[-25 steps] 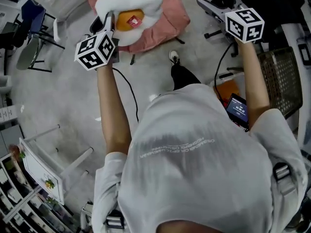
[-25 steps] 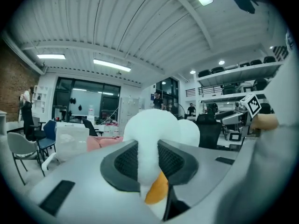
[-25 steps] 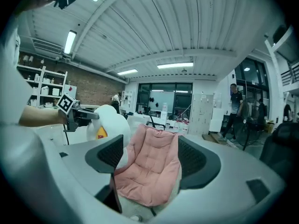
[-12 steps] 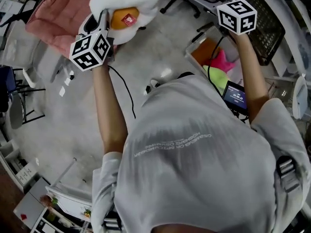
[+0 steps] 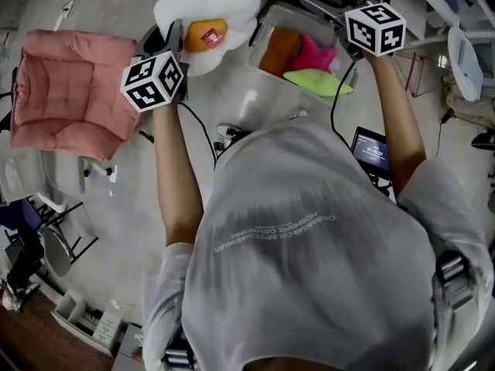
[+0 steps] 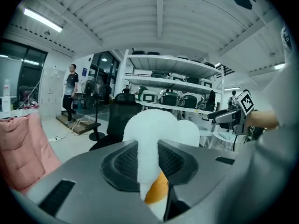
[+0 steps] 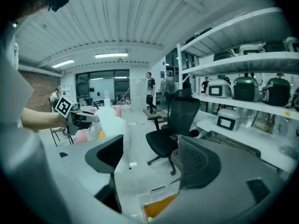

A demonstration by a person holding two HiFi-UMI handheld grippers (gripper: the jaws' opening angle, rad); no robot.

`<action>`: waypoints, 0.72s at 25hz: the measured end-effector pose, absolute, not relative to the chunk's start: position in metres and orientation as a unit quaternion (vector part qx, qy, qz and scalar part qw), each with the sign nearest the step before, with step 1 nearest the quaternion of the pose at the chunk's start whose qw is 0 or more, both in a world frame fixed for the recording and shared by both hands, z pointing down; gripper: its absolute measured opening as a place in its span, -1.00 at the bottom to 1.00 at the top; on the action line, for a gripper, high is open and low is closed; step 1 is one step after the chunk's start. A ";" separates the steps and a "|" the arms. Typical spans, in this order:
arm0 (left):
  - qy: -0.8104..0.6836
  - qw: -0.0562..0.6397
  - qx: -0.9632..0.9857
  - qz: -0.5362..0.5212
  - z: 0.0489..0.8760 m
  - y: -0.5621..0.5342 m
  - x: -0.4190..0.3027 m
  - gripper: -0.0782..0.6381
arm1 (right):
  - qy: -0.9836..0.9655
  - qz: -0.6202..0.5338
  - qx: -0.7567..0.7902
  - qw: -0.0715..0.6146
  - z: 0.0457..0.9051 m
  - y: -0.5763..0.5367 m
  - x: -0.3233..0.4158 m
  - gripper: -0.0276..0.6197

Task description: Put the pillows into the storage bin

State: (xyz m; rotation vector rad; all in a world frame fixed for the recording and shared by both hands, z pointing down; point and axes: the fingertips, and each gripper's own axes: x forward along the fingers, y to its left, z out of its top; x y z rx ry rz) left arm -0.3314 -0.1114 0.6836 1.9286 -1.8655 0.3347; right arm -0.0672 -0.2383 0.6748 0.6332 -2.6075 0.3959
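A white fried-egg pillow (image 5: 205,14) with an orange yolk hangs in my left gripper (image 5: 175,35), which is shut on its edge. In the left gripper view the white plush (image 6: 152,139) fills the gap between the jaws of that gripper (image 6: 150,164). Just right of it on the floor stands the clear storage bin (image 5: 263,91), holding an orange pillow (image 5: 280,49), a pink one (image 5: 313,54) and a green one (image 5: 319,83). My right gripper (image 5: 329,12) hovers over the bin's far side, open and empty; in its own view this right gripper (image 7: 149,164) has its jaws wide apart above the bin's corner (image 7: 156,208).
A pink cushion (image 5: 69,91) lies on a chair at the left. A black office chair (image 7: 170,134) stands beyond the bin, with shelves of appliances (image 7: 243,87) on the right. A cable (image 5: 203,141) trails across the grey floor. People stand far off.
Both grippers have swung round toward the storage bin, which has come from the right edge to upper centre. The pink cushion has slid off to the left. The egg pillow stays gripped.
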 end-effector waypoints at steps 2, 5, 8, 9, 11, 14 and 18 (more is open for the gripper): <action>-0.653 0.233 0.709 0.128 0.702 -0.133 -0.309 -0.49 | -0.929 0.157 0.251 0.223 0.690 -0.248 -0.038 0.22; -0.615 0.267 0.727 0.151 0.753 -0.172 -0.274 -0.49 | -0.905 0.185 0.291 0.250 0.738 -0.265 0.006 0.22; -0.572 0.309 0.740 0.174 0.810 -0.202 -0.253 -0.49 | -0.878 0.221 0.321 0.278 0.788 -0.271 0.030 0.22; -0.562 0.320 0.742 0.178 0.822 -0.209 -0.243 -0.49 | -0.871 0.230 0.327 0.284 0.798 -0.271 0.039 0.22; -0.543 0.337 0.746 0.188 0.843 -0.222 -0.220 -0.49 | -0.859 0.246 0.340 0.292 0.814 -0.272 0.060 0.22; -0.512 0.362 0.752 0.204 0.880 -0.236 -0.177 -0.49 | -0.838 0.275 0.363 0.300 0.845 -0.268 0.098 0.22; -0.474 0.396 0.754 0.224 0.949 -0.255 -0.138 -0.49 | -0.809 0.309 0.393 0.309 0.902 -0.260 0.131 0.22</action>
